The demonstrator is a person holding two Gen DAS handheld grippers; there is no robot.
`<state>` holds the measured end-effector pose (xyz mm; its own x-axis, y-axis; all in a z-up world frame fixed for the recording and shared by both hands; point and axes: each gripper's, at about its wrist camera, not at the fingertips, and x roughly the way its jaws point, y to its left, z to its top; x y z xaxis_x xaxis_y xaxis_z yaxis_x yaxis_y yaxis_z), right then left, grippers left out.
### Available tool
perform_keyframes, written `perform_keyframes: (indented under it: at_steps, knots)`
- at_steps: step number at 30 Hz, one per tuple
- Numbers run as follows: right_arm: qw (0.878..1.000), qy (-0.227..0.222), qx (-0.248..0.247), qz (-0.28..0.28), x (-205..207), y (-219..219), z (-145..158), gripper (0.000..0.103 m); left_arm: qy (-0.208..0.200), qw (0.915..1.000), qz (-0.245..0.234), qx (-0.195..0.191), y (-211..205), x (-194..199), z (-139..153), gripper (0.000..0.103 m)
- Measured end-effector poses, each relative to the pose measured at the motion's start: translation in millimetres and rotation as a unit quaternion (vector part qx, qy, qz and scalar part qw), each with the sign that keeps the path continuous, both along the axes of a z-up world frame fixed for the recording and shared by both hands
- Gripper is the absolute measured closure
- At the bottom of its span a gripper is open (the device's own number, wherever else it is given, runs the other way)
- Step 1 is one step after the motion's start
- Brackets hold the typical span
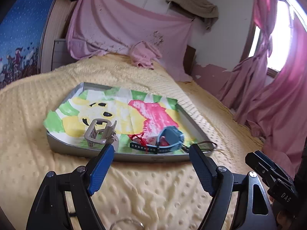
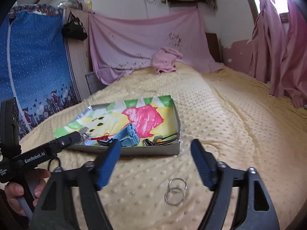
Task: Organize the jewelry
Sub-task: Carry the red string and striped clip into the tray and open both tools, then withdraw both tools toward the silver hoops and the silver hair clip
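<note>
Item: two linked silver metal rings (image 2: pixel 175 191), lower centre of the right wrist view, on the yellow dotted bed blanket (image 2: pixel 220 115), outside the grey tray (image 2: pixel 172 147); right gripper (image 2: pixel 156 151) released, left gripper (image 1: pixel 150 154) released, both empty; lower your fingers astride the rings, pinch flat

I am in a home bedroom. A bed (image 2: pixel 220 115) with a dotted yellow blanket fills the middle of my view. Pink curtains (image 2: pixel 276 44) hang by a bright window (image 1: pixel 282 28) at the upper right, a pink sheet (image 2: pixel 138 40) drapes the far wall, and a blue fabric wardrobe (image 2: pixel 36 61) stands at left.
</note>
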<state>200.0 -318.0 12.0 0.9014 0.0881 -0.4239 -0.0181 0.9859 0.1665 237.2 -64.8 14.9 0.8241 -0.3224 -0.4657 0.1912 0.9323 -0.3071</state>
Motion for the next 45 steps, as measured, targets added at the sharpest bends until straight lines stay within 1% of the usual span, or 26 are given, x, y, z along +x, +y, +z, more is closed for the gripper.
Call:
perform_keyframes:
  at_steps: [1, 2, 3, 4, 5, 6, 7, 12, 17, 21, 24, 29, 36, 45]
  knots:
    - [1.0, -0.005, 0.002, -0.003, -8, -1, 3, 0.022, -0.004, 1.0, 0.003, 0.002, 1, -6, 3, 0.021]
    - [1.0, -0.013, 0.005, -0.005, -16, -1, 5, 0.016, -0.011, 0.9999, 0.009, 0.003, 3, -15, 6, 0.015]
    - [1.0, -0.018, 0.008, -0.005, -23, -1, 7, 0.012, -0.018, 0.9997, 0.013, 0.003, 6, -21, 9, 0.008]
    - [1.0, -0.027, 0.011, -0.005, -32, -2, 9, 0.006, -0.032, 0.9993, 0.02, 0.003, 8, -31, 13, 0.005]
    - [0.999, -0.033, 0.012, -0.006, -39, -2, 11, 0.005, -0.045, 0.9986, 0.027, 0.004, 11, -41, 16, 0.002]
    - [0.999, -0.038, 0.012, -0.009, -47, -1, 13, 0.005, -0.058, 0.9978, 0.031, 0.004, 13, -48, 18, 0.0]
    - [0.999, -0.043, 0.011, -0.011, -55, 0, 15, 0.005, -0.071, 0.9968, 0.037, 0.006, 15, -58, 20, 0.0]
    - [0.998, -0.052, 0.021, -0.02, -89, 2, 17, 0.004, -0.073, 0.996, 0.041, 0.03, 20, -87, 25, 0.0]
    - [0.999, -0.041, 0.019, -0.029, -121, 5, 10, 0.004, -0.059, 0.996, 0.039, 0.054, 26, -118, 16, 0.0]
    - [0.999, -0.031, 0.017, -0.03, -139, 8, 2, 0.004, -0.043, 0.9962, 0.038, 0.065, 33, -139, 6, 0.0]
    - [0.999, -0.022, 0.012, -0.028, -150, 13, -3, 0.004, -0.038, 0.9947, 0.042, 0.086, 37, -151, 0, 0.0]
    - [1.0, -0.004, 0.008, -0.026, -157, 17, -15, 0.004, -0.016, 0.9948, 0.05, 0.087, 45, -156, -11, 0.0]
    - [0.999, 0.021, 0.013, -0.032, -157, 21, -31, 0.004, -0.012, 0.9939, 0.049, 0.098, 47, -156, -14, 0.0]
    - [0.999, 0.028, 0.01, -0.044, -144, 20, -28, 0.004, -0.013, 0.9939, 0.049, 0.098, 44, -151, -15, 0.0]
